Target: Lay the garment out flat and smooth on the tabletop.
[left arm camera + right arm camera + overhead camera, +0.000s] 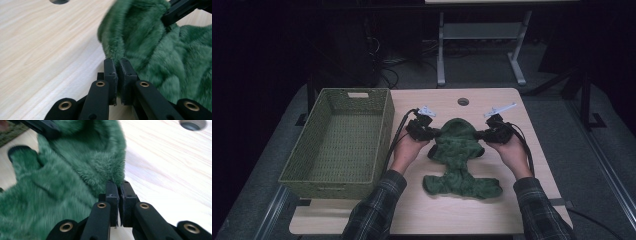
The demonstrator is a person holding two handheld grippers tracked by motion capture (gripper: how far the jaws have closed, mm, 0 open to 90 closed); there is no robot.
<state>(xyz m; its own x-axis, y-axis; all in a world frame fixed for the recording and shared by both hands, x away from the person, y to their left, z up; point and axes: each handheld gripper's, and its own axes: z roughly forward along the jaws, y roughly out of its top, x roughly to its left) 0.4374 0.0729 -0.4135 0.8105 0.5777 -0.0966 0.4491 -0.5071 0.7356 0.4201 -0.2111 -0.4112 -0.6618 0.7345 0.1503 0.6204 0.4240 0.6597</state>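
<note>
High view: green fleece garment (458,159) lies on the bench (512,210), hood end away from the person, lower hem spread toward them. Woven basket (339,142) sits to the left, nothing in it. Left claw (428,131) and right claw (486,134) sit at opposite sides of the garment near the hood.

Left gripper view: left claw (117,65) is clenched on a thin ridge of fleece edge, jaws nearly together. Right gripper view: right claw (118,187) likewise pinches the opposite edge of the hood.

Risks, as I judge them: both pinches take only the plush rim, so a lift could let the fleece slide out, one side first, leaving the garment hanging lopsided. Pulling the claws apart too hard may also strip a grip.

View differences: high view gives the basket, the sleeves and the whole garment outline; the gripper views give jaw closure and how little cloth is caught, plus the cable hole (192,124) in the bench.
</note>
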